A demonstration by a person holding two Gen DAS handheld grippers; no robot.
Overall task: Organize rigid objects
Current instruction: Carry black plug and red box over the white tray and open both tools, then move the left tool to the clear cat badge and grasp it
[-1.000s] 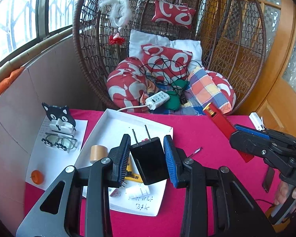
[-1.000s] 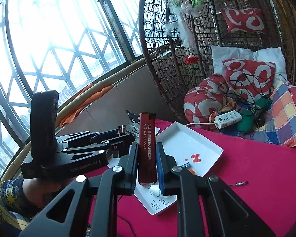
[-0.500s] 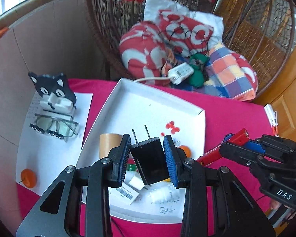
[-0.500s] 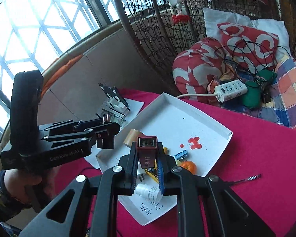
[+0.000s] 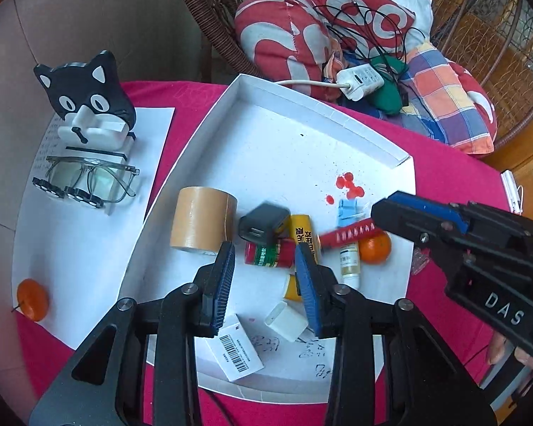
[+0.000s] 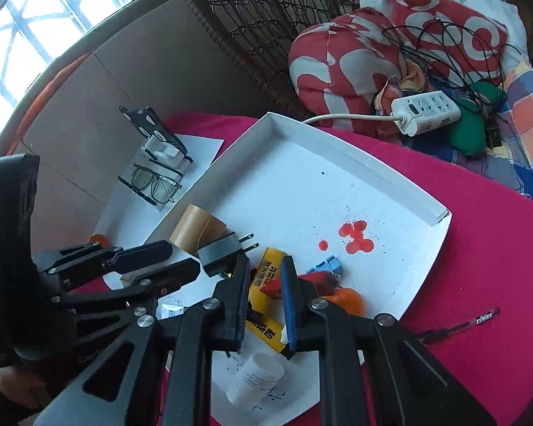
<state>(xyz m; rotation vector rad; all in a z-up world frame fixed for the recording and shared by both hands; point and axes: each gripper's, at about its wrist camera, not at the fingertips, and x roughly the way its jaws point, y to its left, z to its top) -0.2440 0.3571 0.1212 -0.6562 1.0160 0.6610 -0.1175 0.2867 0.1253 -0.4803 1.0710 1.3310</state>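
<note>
Now the left hand-held gripper (image 5: 265, 261) has just been opening; its jaws stand apart with nothing clamped. The black charger (image 5: 263, 226) lies in the white tray (image 5: 323, 113) at frame centre, beside the tape roll (image 5: 202, 223). Whether the right hand-held gripper (image 6: 265, 274) grips the red stick (image 5: 348, 232), I cannot tell.

Your black charger (image 5: 264, 223) and red box (image 5: 348, 233) are motion-blurred; its far end hides behind the right tongs (image 5: 391, 213), and the labels' print is unreadable.
</note>
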